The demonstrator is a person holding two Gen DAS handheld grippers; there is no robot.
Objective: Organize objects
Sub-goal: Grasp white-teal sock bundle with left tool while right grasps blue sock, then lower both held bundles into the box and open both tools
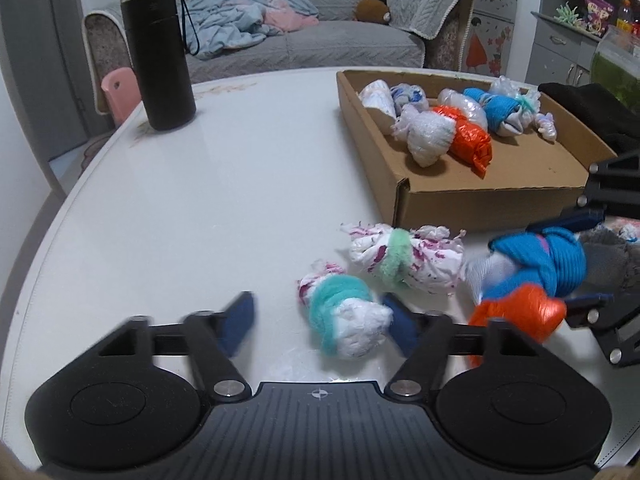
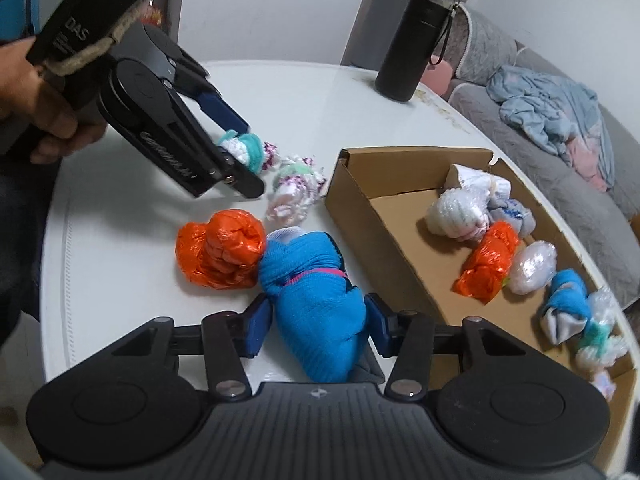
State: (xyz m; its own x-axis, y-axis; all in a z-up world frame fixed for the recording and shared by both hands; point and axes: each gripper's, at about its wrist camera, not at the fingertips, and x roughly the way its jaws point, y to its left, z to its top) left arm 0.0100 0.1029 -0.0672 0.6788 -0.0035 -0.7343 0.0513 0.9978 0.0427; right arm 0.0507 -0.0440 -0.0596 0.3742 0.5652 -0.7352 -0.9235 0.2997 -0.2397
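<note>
Left claw [image 1: 320,322] is spread wide around a small white knotted bundle banded in teal fuzzy cloth [image 1: 344,318]; the bundle lies on the glossy white round counter [image 1: 200,200], nearer the right blue pad, and contact cannot be confirmed. Right claw [image 2: 318,326] is seen with both blue pads pressed against a bright blue knit bundle with a pink stripe [image 2: 316,312], so a grip on it is read. An orange crinkled plastic bundle [image 2: 220,254] is touching the blue one on its far-left side. A white bundle with magenta print and a pale green band [image 1: 404,260] lies just beside the teal-banded one, near the shallow brown cardboard box [image 1: 480,196]. Several tied bundles (white, orange, blue) are held inside the box. A tall black cylindrical bottle with a wrist strap [image 1: 158,48] is standing upright at the counter's far edge, well apart from the bundles.
</note>
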